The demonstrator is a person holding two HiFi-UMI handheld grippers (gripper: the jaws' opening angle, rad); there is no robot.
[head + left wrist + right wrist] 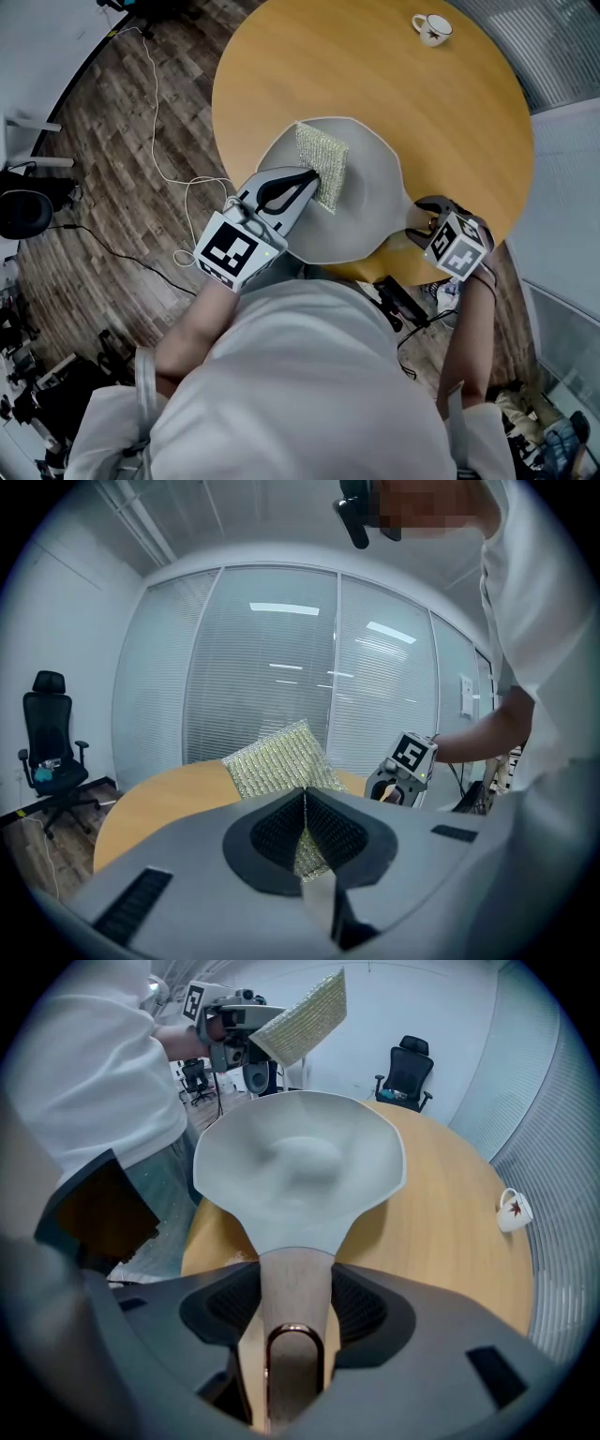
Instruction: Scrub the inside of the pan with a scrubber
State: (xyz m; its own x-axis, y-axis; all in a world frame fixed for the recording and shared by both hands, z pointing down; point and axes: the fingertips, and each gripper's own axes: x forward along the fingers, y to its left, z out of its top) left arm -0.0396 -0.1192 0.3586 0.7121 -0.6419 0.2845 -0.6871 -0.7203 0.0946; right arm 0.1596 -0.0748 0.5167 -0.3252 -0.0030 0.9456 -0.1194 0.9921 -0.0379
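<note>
While the left gripper (309,180) pinches the scrubber (322,161) over the pan (366,202) and the right gripper (422,217) clamps the pan's handle (292,1288), the pan sits at the round wooden table's (309,66) 6 o'clock edge. A cup (432,28) stands well apart at 1 o'clock. A white cable (153,103) trails across the wood floor (94,159) at 9 o'clock, and an office chair (49,752) stands near a glass wall with blinds (272,667).

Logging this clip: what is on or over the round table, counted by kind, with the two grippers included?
pan: 1
scrubber: 1
cup: 1
grippers: 2 (left gripper shut on the scrubber, right gripper shut on the pan's handle)
Total: 5
</note>
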